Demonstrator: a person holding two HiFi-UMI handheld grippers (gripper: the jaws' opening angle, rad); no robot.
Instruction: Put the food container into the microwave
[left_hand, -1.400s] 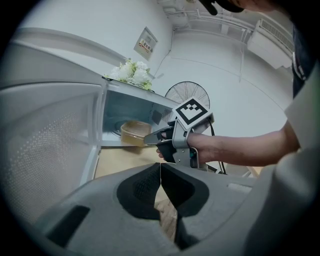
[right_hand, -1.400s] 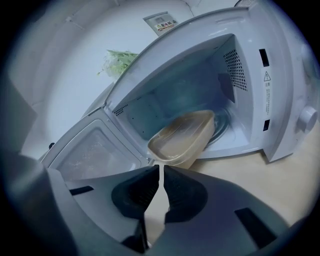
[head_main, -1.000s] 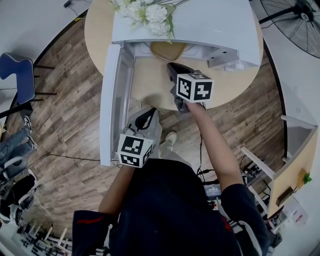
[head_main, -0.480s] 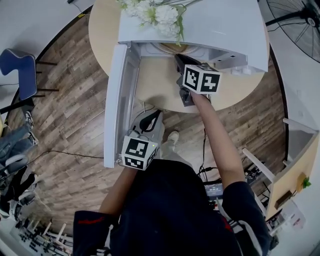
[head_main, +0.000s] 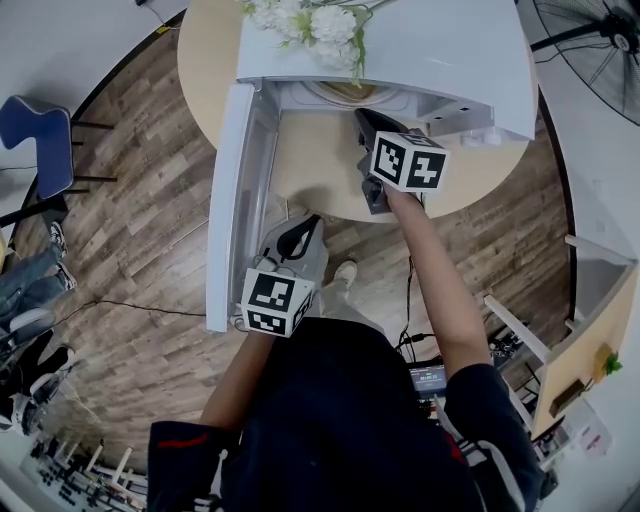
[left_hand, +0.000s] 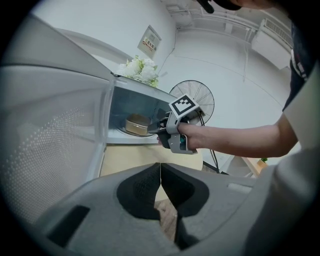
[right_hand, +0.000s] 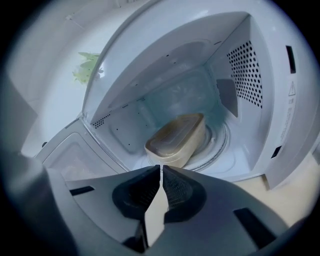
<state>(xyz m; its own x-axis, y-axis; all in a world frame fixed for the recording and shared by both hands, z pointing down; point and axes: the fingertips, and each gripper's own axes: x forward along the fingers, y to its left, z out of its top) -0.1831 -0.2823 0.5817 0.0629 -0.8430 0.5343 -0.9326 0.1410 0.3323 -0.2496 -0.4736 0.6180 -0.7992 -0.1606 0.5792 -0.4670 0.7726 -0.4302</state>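
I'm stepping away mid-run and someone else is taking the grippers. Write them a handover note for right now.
Left gripper: jaws shut, empty, held back beside the open door.
Right gripper: jaws shut, empty, at the mouth of the microwave, just short of the food container.
Container: inside the microwave, on the turntable, released.
Done: container placed.
Left: probably only drawing the right gripper back out; the door is not yet closed, if that is wanted.

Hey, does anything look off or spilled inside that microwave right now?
Nothing looks spilled or damaged. The food container sits off-centre on the turntable, toward the front left, and skewed to the walls of the microwave. The door stands open.
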